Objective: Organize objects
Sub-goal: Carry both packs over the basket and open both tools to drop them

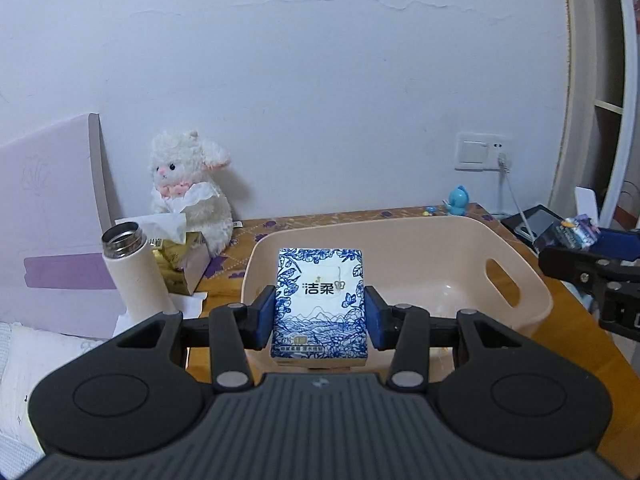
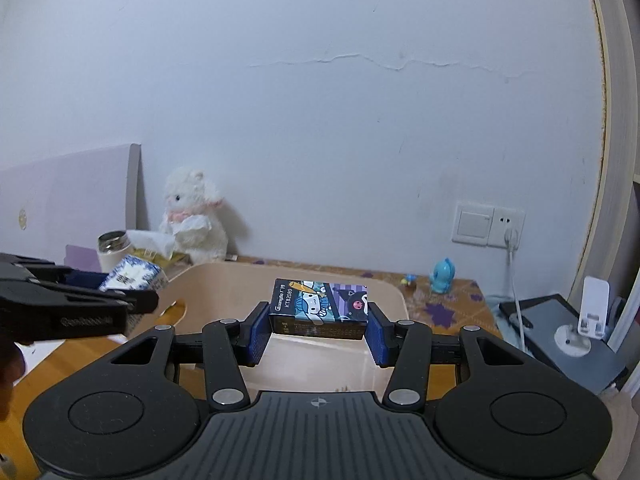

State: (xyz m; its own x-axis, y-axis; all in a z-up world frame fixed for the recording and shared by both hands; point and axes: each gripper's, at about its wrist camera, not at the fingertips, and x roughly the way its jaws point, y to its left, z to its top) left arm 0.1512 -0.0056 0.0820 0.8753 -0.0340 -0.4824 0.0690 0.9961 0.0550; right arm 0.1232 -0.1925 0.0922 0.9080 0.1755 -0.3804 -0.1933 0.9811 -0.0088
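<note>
My left gripper (image 1: 320, 316) is shut on a blue-and-white tissue pack (image 1: 320, 300) and holds it above the near rim of a beige plastic basket (image 1: 532, 292). My right gripper (image 2: 318, 330) is shut on a small cartoon-printed box (image 2: 320, 306) and holds it over the same basket (image 2: 388, 286). In the left wrist view the right gripper (image 1: 588, 264) shows at the right edge with the box (image 1: 576, 232). In the right wrist view the left gripper (image 2: 80, 300) shows at the left with the tissue pack (image 2: 132, 276).
A white plush lamb (image 1: 192, 184) sits against the wall. A white flask (image 1: 132, 272) and a tissue box (image 1: 184, 264) stand left of the basket. A blue toy (image 1: 458, 200) sits at the back right. A wall socket with cable (image 1: 484, 152) and a tablet (image 2: 560, 328) lie right.
</note>
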